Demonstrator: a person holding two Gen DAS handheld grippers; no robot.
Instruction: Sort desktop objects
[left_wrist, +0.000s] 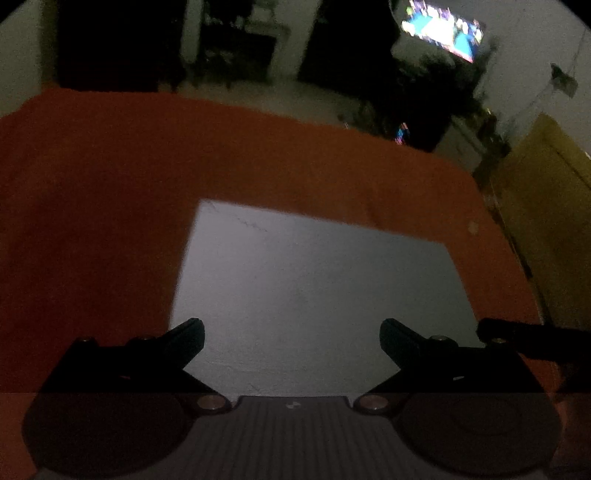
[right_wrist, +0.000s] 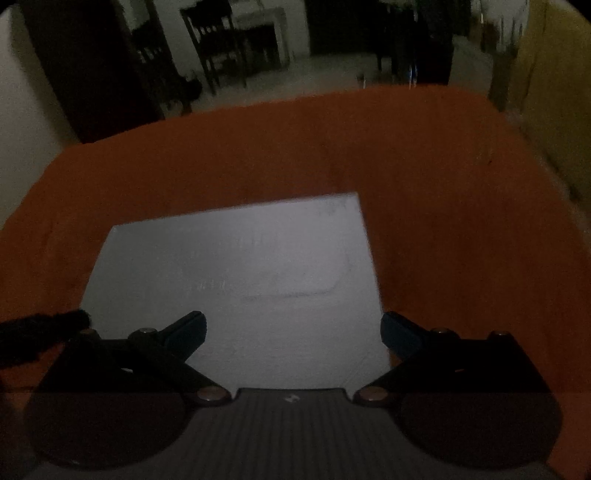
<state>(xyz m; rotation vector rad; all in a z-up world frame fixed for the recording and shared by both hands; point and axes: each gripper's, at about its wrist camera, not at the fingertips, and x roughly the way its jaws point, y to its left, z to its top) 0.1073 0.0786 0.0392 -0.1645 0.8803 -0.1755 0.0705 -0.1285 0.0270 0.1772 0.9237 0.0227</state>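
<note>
**Both claws wide over grey mat, nothing held**

Hovering w/ left gripper (left_wrist: 291, 334) fingers spread wide, nothing between them. Same for right gripper (right_wrist: 293, 328): spread wide, holding nothing.

Sitting under both: pale grey mat (left_wrist: 314, 288) on orange cloth (left_wrist: 110, 221) covering the table. No small desktop objects showing on mat or cloth in either view; can't tell where they are.

Showing in left wrist view only: lit screen (left_wrist: 441, 31) far back right, plus dark tip of right gripper poking in at right edge. Showing in right wrist view only: dark chair (right_wrist: 218, 48) at back, faint rectangular outline on mat, fuzzy dark tip of left gripper at left edge.

Leaving bare cloth all round mat's far and side edges. Lying near right cloth edge: yellowish panel (right_wrist: 546, 92). Dim, blurry throughout.
</note>
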